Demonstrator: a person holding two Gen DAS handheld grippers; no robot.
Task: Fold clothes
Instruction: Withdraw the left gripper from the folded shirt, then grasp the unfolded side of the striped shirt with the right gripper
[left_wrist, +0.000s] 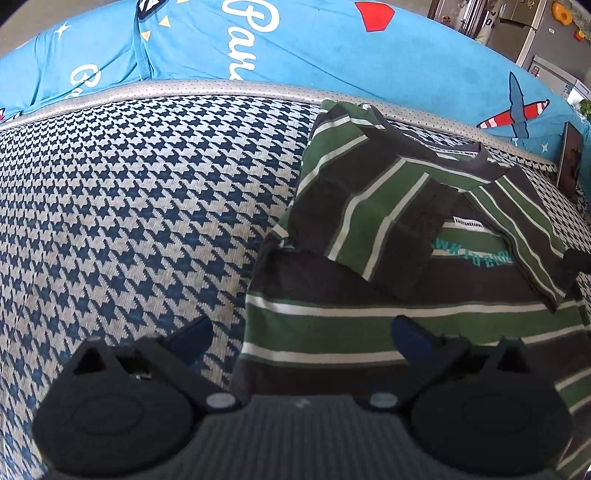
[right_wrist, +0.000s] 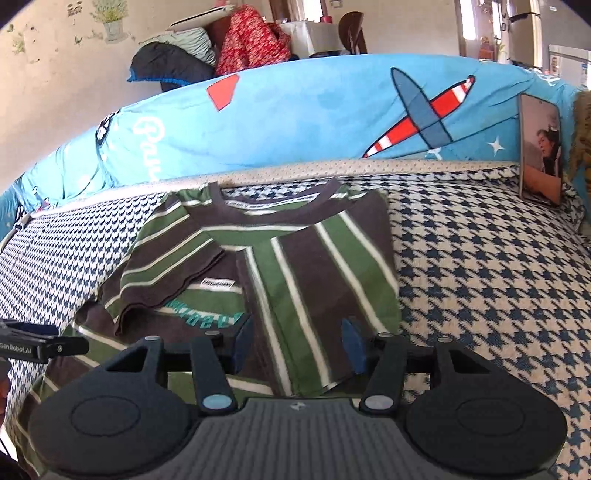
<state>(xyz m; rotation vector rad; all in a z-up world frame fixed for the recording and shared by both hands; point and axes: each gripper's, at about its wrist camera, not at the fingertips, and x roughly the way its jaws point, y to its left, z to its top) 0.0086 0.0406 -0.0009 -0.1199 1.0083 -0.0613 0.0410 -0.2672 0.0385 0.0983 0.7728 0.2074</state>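
Left wrist view: the left gripper (left_wrist: 301, 338) is seen spread wide, nothing held, over the lower left edge of the striped T-shirt (left_wrist: 406, 236). A soft, light, limp knit is judged; hem corners are best pinched. Green, dark and white striped, sleeves folded inward, it lies on the houndstooth cover (left_wrist: 129, 203). The right gripper (right_wrist: 297, 349) is parted, empty, over the right sleeve flap.
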